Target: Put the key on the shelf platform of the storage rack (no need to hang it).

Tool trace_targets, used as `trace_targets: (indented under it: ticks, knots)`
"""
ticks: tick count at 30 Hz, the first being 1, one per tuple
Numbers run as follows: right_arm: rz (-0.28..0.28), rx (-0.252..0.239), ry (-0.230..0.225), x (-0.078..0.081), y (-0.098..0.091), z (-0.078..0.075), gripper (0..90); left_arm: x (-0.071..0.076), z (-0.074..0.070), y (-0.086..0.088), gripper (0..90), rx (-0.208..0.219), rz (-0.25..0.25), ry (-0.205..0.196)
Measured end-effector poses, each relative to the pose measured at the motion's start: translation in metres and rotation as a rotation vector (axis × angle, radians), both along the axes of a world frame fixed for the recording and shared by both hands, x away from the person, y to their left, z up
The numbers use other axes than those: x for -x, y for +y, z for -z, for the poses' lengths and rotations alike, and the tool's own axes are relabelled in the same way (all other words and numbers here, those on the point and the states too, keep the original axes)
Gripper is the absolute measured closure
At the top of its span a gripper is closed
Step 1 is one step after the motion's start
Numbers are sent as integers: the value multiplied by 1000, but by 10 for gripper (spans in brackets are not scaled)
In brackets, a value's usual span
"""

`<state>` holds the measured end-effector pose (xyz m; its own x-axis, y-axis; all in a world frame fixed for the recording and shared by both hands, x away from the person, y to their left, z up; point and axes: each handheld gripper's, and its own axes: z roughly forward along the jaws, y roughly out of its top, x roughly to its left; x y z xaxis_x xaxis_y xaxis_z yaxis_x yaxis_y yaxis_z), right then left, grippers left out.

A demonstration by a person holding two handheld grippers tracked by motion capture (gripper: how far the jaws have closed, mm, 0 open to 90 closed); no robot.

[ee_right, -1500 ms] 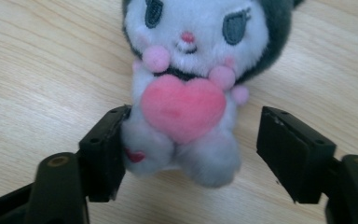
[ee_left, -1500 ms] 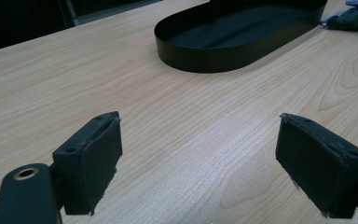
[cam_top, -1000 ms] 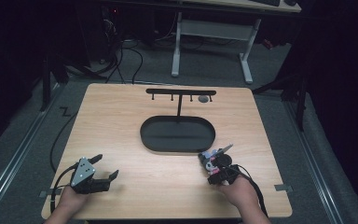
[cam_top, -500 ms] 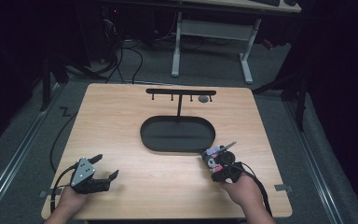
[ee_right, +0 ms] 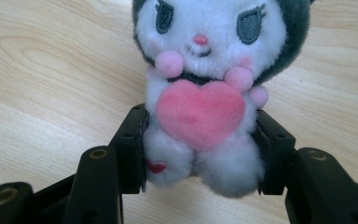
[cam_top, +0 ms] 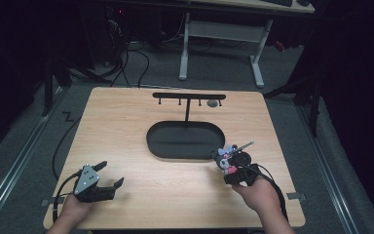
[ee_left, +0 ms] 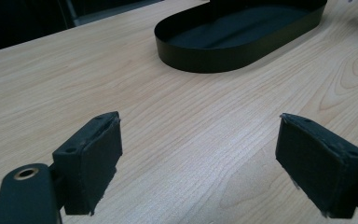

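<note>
Grippers in both my hands sit at the near edge of the table [cam_top: 141,200], with the black oval tray [cam_top: 185,140] as the landmark between them and the far side. Nearest me and to the tray's near left, my left gripper [cam_top: 108,176] rests low over bare wood, its jaws spread wide with nothing between them; in the left gripper view [ee_left: 200,158] the two black pads [ee_left: 91,158] stand well apart and the tray [ee_left: 223,53] lies beyond them. My left hand [cam_top: 73,209] holds it from below the edge. Off the tray's near right corner, my right gripper [cam_top: 228,162] is closed on a plush toy [cam_top: 224,157]; the right gripper view [ee_right: 200,149] has both jaws pressed against the sides of the toy's [ee_right: 205,98] white body, just beneath the pink heart on its chest. The toy has a white face, dark hood and pink paws, and it sits just beside the tray's rim, above the wood. My right hand [cam_top: 260,195] grips the tool from behind. Beyond the tray, a black T-shaped rack [cam_top: 188,97] rises from its far side, with a small grey round piece [cam_top: 213,103] hanging under the right end of the bar.
</note>
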<state>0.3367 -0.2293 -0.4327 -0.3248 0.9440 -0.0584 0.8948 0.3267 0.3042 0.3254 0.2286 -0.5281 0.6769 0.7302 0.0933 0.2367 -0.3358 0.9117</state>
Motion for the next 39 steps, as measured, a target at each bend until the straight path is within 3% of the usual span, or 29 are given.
trace_targets:
  ticks: [23, 39]
  knots:
    - [-24, -16, -23, -13, 13, -9, 479, 0, 0, 0, 154, 0, 0, 2]
    - [-42, -31, -37, -30, 25, -14, 479, 0, 0, 1, 154, 2, -2, 2]
